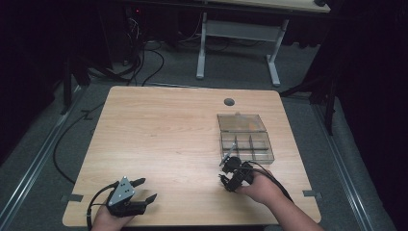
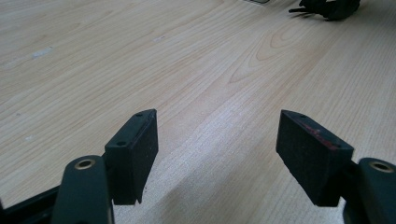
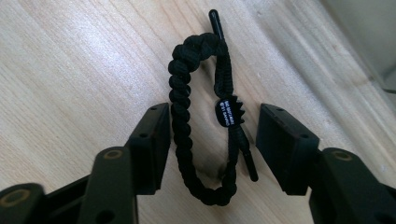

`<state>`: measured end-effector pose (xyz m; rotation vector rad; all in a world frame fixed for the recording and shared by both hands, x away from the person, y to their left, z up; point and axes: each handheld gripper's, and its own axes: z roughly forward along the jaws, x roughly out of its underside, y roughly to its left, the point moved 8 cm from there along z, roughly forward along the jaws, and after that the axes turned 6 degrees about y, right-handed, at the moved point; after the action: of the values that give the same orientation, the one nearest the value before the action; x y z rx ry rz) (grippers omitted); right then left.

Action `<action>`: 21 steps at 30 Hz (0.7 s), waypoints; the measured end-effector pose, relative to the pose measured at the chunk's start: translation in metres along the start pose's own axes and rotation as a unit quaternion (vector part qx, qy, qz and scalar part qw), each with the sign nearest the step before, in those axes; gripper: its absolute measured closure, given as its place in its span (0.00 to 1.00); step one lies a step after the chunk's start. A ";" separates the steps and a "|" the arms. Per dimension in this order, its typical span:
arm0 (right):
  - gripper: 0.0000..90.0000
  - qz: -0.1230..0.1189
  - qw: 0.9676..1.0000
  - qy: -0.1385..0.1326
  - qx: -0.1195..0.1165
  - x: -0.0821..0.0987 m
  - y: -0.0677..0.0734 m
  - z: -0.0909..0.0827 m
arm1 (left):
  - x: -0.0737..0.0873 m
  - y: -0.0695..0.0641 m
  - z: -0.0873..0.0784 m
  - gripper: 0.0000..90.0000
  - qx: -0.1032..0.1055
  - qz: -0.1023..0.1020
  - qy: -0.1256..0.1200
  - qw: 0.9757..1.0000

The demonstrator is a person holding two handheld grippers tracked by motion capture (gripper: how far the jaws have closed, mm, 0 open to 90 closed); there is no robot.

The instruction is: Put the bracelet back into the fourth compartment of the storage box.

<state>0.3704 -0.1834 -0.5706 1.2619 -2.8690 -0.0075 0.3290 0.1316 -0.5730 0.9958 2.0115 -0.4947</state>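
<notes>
A black braided bracelet (image 3: 180,93) with a small white-lettered tag (image 3: 225,112) lies flat on the wooden table (image 1: 163,134). My right gripper (image 3: 212,116) points down over it with a jaw on each side of the loop. The left pad (image 3: 156,135) sits against the braid, and the right pad (image 3: 280,144) stands clear of the cord. In the high view my right gripper (image 1: 226,172) is just in front of a clear compartment box (image 1: 271,156). My left gripper (image 1: 148,188) rests open at the table's front left, with bare wood between its pads (image 2: 135,154).
The clear box has its lid (image 1: 240,122) folded open toward the back. A round cable hole (image 1: 229,102) sits near the far edge. Bare wood spans the table's left and middle. Cables and another desk's legs (image 1: 274,67) lie on the floor beyond.
</notes>
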 end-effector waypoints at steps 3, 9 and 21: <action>0.57 -0.001 1.000 0.001 0.003 0.000 0.000 -0.001 | 0.000 0.000 0.000 0.33 0.000 0.000 0.000 1.000; 0.67 -0.012 1.000 0.004 0.015 0.001 0.000 -0.001 | 0.000 0.000 0.000 0.33 0.000 0.002 0.001 1.000; 0.79 -0.015 1.000 0.003 0.013 -0.001 0.002 -0.002 | 0.000 0.000 0.000 0.33 0.000 0.002 0.002 1.000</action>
<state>0.3693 -0.1817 -0.5688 1.3057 -2.8546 0.0329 0.3288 0.1315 -0.5731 1.0013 2.0121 -0.4923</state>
